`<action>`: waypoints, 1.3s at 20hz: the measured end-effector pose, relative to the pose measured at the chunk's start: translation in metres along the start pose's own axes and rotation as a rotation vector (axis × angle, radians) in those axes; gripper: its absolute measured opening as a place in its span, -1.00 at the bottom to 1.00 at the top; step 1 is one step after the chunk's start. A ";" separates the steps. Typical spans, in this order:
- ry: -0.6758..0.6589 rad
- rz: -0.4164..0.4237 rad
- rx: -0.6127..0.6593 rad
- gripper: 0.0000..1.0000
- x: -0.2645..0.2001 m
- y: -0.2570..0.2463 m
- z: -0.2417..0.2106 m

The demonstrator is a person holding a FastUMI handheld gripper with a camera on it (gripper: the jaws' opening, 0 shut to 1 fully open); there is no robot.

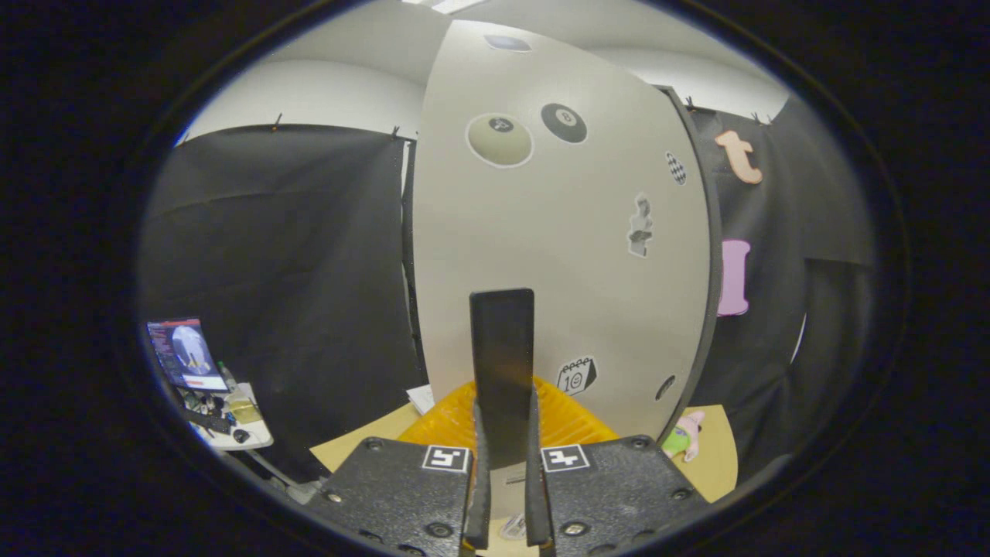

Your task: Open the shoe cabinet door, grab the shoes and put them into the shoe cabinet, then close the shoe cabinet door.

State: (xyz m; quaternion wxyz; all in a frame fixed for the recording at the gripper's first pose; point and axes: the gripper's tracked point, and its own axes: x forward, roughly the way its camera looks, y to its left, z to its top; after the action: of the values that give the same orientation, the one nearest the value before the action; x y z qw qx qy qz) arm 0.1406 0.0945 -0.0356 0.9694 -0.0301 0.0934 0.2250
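Claw: the gripper (503, 464) had its two fingers drawn close together, clamped on the dark flat handle (502, 363) that stood upright between them, both fingers pressing its sides.
Handle: it rose from between the fingers and stood out in front of the pale door, apparently fixed to it, though the join was hidden.
Door: the cabinet door (557, 255) was a tall pale panel with stickers on it, directly ahead of the fingers. A dark gap ran down its left edge, but whether it was shut or slightly ajar could not be told.
Cabinet: its inside was not visible, so nothing could be said of what it held.
Shoes: none could be made out. An orange ribbed thing (572, 422) lay just beyond the fingers at the foot of the door; what it was could not be told.
Other things: a small pink and green plush toy (684, 435) lay beside the door's lower right corner on the tan table (363, 445); a side table with a screen (186, 354) stood well apart to the left.
Progress: judged as a door step in hand, either the opening or the closing; the pictures did not settle which.
Left to do: if opening, nearly everything remained, meaning swinging the door, fetching the shoes, placing them and closing up.
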 end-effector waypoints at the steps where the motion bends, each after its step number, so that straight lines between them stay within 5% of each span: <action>1: 0.001 -0.006 0.005 -0.58 -0.006 -0.003 0.000; 13: -0.054 -0.152 0.059 -0.70 -0.055 -0.053 -0.004; 24: -0.074 -0.404 0.028 -0.92 -0.088 -0.133 0.000; 26: -0.084 -0.332 0.089 -0.92 -0.088 -0.124 -0.001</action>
State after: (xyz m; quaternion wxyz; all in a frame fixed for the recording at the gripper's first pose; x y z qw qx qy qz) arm 0.1180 -0.0541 -0.0172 0.9967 0.0072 0.0565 0.0584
